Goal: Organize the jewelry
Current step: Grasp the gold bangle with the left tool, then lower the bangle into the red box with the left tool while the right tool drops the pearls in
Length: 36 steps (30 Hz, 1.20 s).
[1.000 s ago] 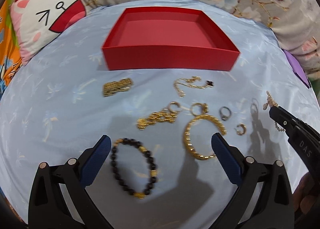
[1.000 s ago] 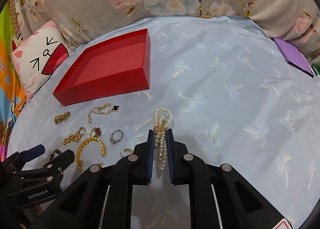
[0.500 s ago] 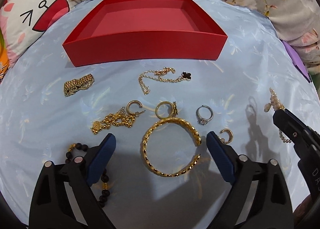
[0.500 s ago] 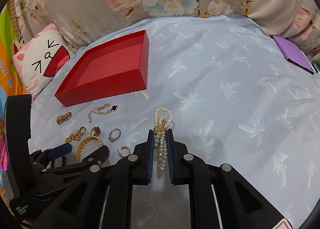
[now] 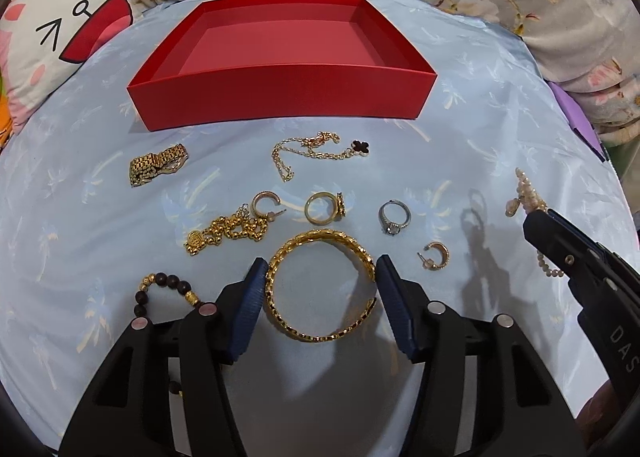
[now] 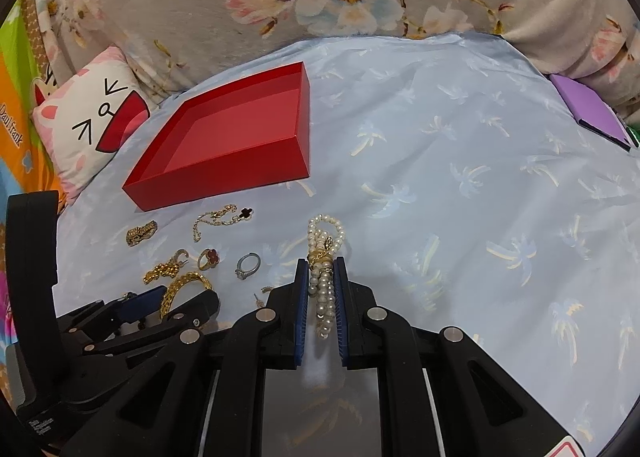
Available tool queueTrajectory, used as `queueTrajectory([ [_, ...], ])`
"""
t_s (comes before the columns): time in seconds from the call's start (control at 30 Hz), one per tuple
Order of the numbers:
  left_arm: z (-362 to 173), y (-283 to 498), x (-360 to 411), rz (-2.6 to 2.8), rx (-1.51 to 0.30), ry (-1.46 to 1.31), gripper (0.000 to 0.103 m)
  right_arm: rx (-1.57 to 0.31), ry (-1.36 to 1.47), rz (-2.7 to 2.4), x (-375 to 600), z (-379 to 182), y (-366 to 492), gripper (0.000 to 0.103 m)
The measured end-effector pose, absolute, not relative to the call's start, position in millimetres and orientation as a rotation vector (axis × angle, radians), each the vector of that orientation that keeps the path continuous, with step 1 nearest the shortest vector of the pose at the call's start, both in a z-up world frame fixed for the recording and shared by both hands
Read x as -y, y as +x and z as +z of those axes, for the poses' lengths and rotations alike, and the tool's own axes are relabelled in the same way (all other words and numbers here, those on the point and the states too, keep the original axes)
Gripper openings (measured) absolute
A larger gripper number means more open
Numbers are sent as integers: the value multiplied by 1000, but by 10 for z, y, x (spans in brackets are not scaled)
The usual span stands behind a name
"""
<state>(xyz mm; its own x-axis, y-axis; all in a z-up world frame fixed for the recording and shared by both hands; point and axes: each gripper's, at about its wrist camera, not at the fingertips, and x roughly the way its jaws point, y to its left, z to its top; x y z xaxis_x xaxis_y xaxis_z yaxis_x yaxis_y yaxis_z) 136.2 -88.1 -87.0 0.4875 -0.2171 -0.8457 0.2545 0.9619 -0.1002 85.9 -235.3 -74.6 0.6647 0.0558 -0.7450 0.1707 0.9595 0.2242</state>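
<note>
Your left wrist view looks steeply down and forward along its own fingers, square onto the near long wall of the red box (image 5: 280, 95); it sits close over the cloth, so the gold bangle (image 5: 316, 285) in front of the box fills the space between the fingers; your right wrist view looks down from further to the right of the box, meeting it corner-on (image 6: 236, 145), and takes in far more of the blue cloth (image 6: 460, 185) to the box's right; both views share the box, the cat cushion (image 5: 60, 41) to its left, the floral fabric behind it and the jewellery in front of it; each view catches the other gripper at its edge.
</note>
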Motion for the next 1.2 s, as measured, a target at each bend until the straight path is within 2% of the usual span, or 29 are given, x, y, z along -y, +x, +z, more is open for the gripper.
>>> queueTrajectory([
  [0.23, -694, 1281, 666, -293, -997, 5, 54, -825, 282, -47, 2242, -641, 810, 11],
  [0.53, -182, 1499, 292, -246, -888, -25, 54, -743, 268, 21, 2120, -234, 1060, 11],
  [0.7, 180, 1908, 174, -226, -802, -16, 54, -700, 245, 74, 2056, 19, 1542, 11],
  [0.87, 353, 2524, 219, -220, -769, -1, 54, -725, 253, 111, 2041, 28, 2248, 11],
  [1.2, 98, 3600, 542, -243, -818, 27, 54, -841, 268, 100, 2087, -291, 3527, 11],
])
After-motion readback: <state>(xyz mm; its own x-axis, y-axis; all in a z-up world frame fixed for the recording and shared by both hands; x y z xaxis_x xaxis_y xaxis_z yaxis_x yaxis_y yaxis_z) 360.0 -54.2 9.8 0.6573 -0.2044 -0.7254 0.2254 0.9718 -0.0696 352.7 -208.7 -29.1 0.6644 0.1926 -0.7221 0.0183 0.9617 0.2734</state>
